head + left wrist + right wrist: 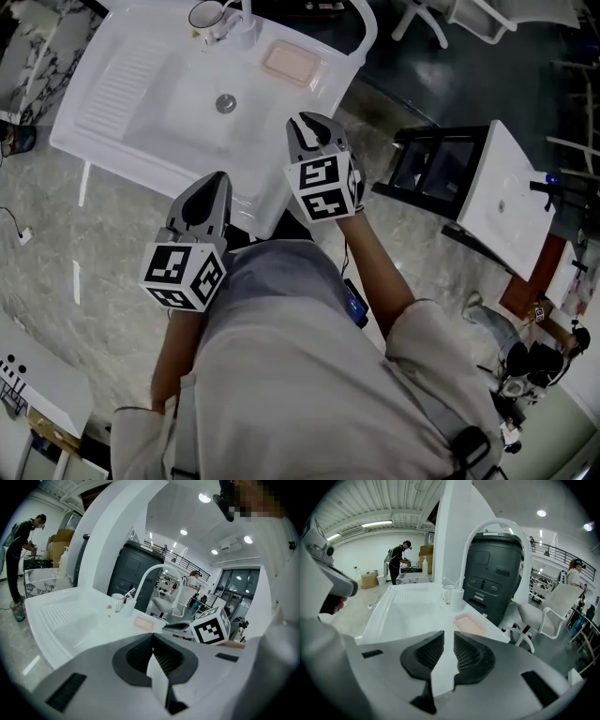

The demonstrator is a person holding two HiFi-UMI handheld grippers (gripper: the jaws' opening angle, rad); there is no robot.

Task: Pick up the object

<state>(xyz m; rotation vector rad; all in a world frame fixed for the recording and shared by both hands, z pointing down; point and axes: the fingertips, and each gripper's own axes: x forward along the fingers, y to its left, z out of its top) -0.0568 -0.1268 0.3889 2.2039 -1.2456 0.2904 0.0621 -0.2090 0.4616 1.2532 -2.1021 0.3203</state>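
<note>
A pink ribbed pad [293, 63] lies flat on the right ledge of the white sink unit [122, 94]; it also shows in the left gripper view [144, 623] and the right gripper view [469, 624]. My right gripper [314, 120] hovers over the sink's near right corner, a short way short of the pad. Its jaws [449, 637] stand a narrow gap apart with nothing between them. My left gripper [214, 178] is lower and nearer my body, at the sink's front edge. Its pads [152, 637] meet at the tip and hold nothing.
A white cup [206, 16] stands by the arched faucet [487, 527] at the sink's back. The drain [226, 103] sits mid-basin. A black stand with another white basin [506, 192] is to the right. A grey bin [497, 573] stands behind the sink. A person [398, 562] works far off.
</note>
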